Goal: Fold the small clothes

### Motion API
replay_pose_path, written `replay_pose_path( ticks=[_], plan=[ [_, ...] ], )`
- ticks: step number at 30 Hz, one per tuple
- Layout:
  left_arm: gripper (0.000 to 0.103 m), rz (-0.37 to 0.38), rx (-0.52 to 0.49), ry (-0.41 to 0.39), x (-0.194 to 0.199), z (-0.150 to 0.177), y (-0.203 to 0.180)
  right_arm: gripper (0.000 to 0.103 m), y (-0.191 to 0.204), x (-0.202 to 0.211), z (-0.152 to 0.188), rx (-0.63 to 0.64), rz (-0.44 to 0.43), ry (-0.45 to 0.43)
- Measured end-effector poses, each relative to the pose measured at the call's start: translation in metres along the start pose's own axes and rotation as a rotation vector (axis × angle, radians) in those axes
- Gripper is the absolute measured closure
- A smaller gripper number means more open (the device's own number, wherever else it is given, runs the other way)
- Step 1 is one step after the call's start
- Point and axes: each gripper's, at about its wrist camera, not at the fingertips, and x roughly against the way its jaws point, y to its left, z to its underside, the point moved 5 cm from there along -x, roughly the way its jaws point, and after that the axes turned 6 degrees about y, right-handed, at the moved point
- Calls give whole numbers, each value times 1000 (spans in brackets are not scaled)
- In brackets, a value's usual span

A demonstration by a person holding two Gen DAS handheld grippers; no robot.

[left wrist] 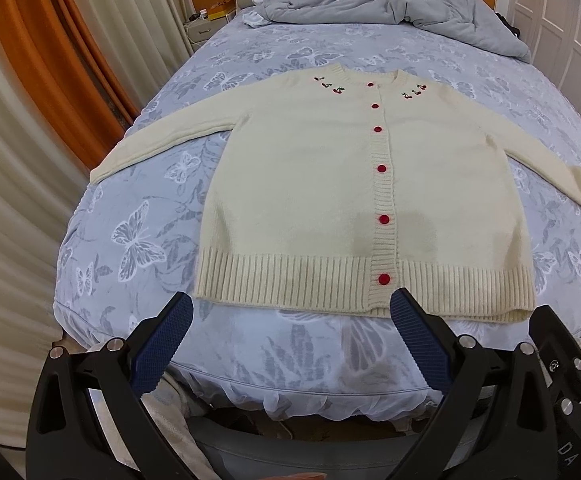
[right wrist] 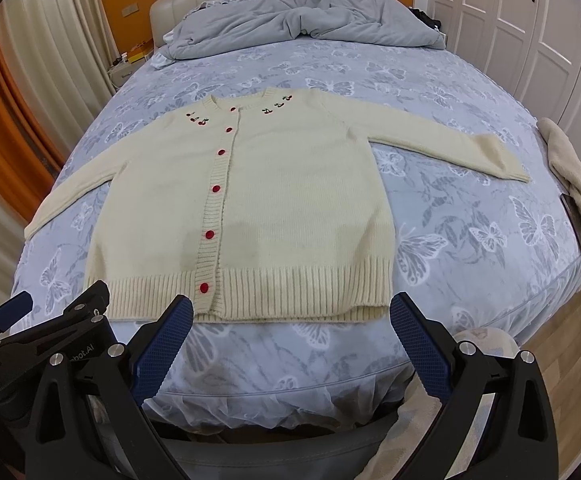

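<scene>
A cream knit cardigan (left wrist: 302, 184) with red buttons and cherry embroidery lies flat, front up, on the bed, both sleeves spread out; it also shows in the right wrist view (right wrist: 290, 208). My left gripper (left wrist: 292, 312) is open and empty, just short of the ribbed hem. My right gripper (right wrist: 292, 312) is open and empty, also just short of the hem. The left gripper shows at the lower left of the right wrist view (right wrist: 50, 312). The right gripper shows at the right edge of the left wrist view (left wrist: 562, 344).
The bed (right wrist: 470, 92) has a blue butterfly sheet. A crumpled grey duvet (right wrist: 298, 16) lies at the headboard. A cream garment (right wrist: 574, 176) and a dark phone (right wrist: 576, 222) lie on the bed's right edge. Curtains (left wrist: 30, 100) hang left, white wardrobes (right wrist: 530, 20) stand right.
</scene>
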Motion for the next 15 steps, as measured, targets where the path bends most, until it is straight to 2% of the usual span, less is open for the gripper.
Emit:
replay_pose_path(
  ticks=[15],
  plan=[
    [6, -20, -6, -9, -1, 0, -1, 5, -1, -1, 1, -3, -5, 2]
  ],
)
